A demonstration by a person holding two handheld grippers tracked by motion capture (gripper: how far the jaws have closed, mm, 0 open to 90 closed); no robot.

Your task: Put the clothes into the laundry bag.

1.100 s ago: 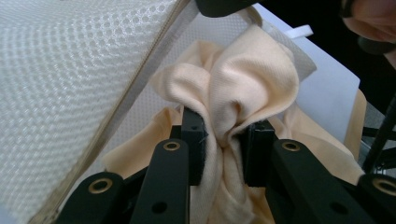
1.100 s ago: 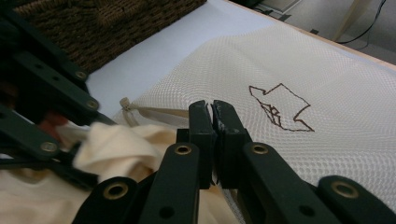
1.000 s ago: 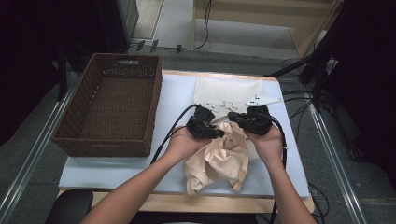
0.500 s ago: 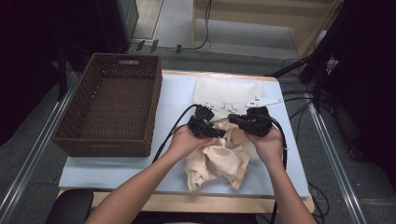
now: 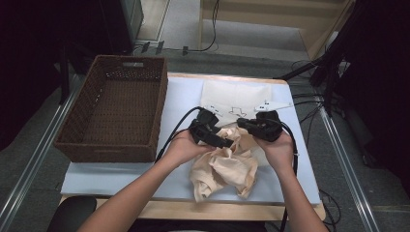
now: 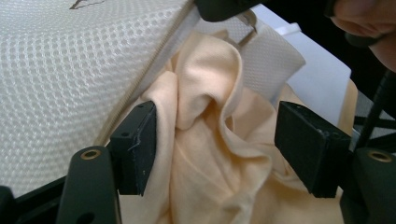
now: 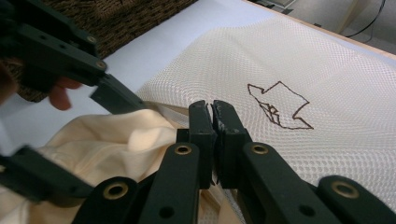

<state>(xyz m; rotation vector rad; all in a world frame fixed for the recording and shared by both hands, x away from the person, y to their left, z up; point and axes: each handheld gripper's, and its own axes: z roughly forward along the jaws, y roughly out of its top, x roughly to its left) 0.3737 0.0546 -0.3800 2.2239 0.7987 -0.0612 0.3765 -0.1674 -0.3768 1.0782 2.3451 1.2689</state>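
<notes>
The crumpled peach cotton garment (image 5: 226, 166) lies mid-desk at the mouth of the white mesh laundry bag (image 5: 237, 99), between the left gripper (image 6: 212, 140)'s just-opened jaws, while the right gripper (image 7: 213, 122)'s jaws pinch the bag's edge.

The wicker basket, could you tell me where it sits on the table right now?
In the high view the wicker basket stands on the table's left side, left of the white mesh bag and the peach cloth.

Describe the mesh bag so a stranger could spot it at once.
Start at the brown wicker basket at the table's left. Right of it, on the white mat, lies the mesh bag, flat and cream-white. Unlike the crumpled peach cloth beside it, it has netted fabric with small dark drawings.
</notes>
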